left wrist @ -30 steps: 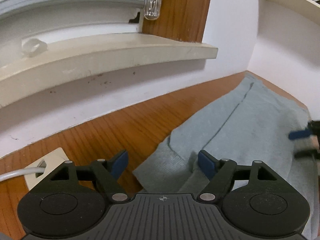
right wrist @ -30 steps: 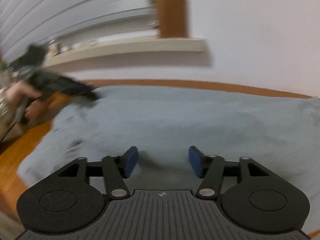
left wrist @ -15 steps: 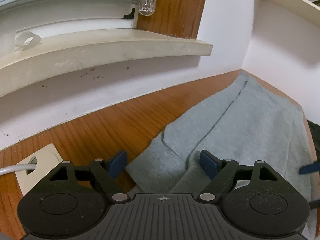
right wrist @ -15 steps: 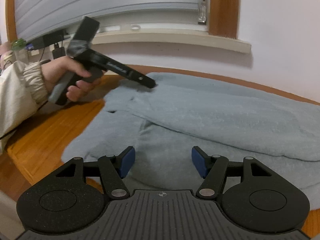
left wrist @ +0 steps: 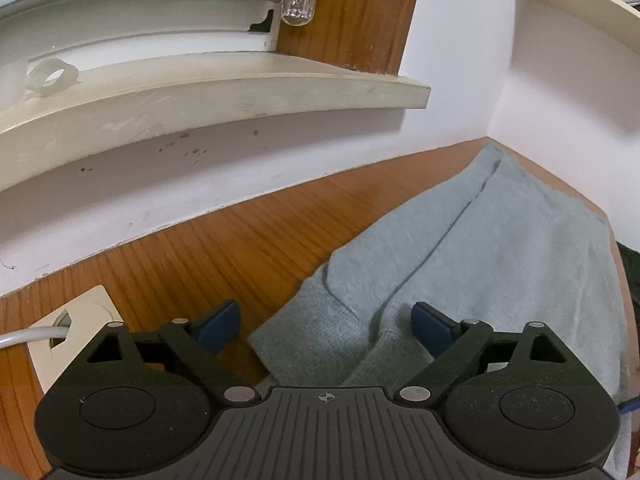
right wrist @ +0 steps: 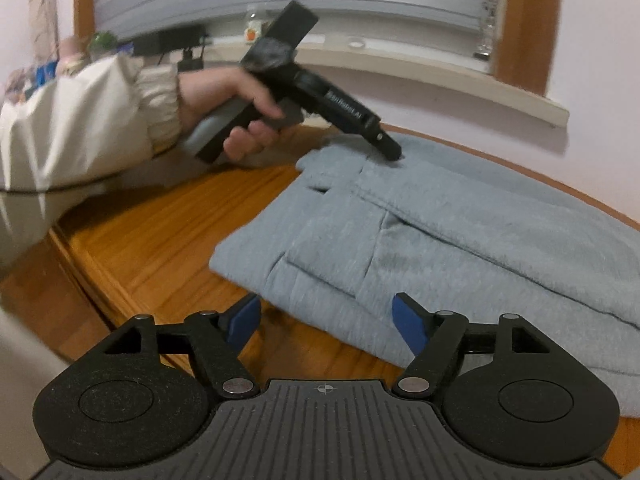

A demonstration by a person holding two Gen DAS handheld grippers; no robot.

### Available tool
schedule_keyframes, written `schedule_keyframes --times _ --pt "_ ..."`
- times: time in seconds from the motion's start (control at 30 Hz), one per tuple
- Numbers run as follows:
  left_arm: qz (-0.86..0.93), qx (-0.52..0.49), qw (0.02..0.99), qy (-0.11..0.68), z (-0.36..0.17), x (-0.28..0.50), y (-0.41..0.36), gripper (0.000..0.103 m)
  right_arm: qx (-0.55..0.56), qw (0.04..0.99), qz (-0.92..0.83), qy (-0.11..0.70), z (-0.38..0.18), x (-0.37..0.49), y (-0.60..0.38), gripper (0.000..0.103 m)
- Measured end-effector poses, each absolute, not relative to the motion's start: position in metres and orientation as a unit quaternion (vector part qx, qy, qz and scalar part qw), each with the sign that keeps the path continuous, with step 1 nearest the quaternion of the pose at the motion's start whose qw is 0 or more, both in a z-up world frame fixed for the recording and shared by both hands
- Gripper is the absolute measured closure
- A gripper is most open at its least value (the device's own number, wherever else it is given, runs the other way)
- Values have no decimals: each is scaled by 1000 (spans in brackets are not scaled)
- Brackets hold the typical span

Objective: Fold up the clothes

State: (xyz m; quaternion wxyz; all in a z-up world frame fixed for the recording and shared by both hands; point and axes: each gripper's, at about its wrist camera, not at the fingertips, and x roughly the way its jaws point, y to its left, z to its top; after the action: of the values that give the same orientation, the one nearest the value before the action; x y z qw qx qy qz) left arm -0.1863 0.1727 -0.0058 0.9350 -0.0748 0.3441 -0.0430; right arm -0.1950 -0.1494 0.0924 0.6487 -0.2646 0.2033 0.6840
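Observation:
A grey knit garment (left wrist: pixel 500 264) lies folded flat on the wooden table (left wrist: pixel 224 248). Its ribbed cuff end (left wrist: pixel 320 336) sits between the fingers of my left gripper (left wrist: pixel 326 326), whose jaws are opening and whose blue pads stand clear of the cloth. In the right wrist view the garment (right wrist: pixel 460 232) shows stacked layers, and a hand holds the left gripper (right wrist: pixel 394 154) with its tip down on the far corner. My right gripper (right wrist: pixel 326 322) hovers at the near left corner of the garment. Its jaws are opening and nothing is pinched.
A cream window sill (left wrist: pixel 200 92) and white wall run behind the table. A socket plate with a white cable (left wrist: pixel 72 320) sits in the tabletop at left. A white shelf (left wrist: pixel 580 20) stands at the right. A cream sleeve (right wrist: pixel 80 120) and the table's front edge (right wrist: pixel 92 280) are at left.
My right gripper has slid left along the garment's front to its near left corner and rolled a little. Both grippers' jaws have widened. The left gripper has stayed put.

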Motion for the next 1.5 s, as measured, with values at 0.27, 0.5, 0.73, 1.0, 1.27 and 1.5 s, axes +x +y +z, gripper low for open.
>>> schedule_keyframes --times 0.27,0.5,0.73,1.0,1.27,1.5 --pt "-56 -67 936 342 -5 -185 170 33 -283 645 691 165 87 -198 -134 29" --pt "-66 -65 935 341 -5 -190 167 51 -282 634 707 136 83 -201 -125 42" --pt "-66 -65 932 351 -2 -192 167 60 -310 649 689 94 80 -198 -122 75" --pt "-29 -52 936 346 3 -204 176 79 -292 634 706 118 84 -199 -107 78" --pt "6 -53 937 345 9 -226 201 80 -277 612 732 112 86 -199 -90 80" --pt "12 -39 948 315 48 -220 183 82 -236 642 725 84 114 -165 -104 81"
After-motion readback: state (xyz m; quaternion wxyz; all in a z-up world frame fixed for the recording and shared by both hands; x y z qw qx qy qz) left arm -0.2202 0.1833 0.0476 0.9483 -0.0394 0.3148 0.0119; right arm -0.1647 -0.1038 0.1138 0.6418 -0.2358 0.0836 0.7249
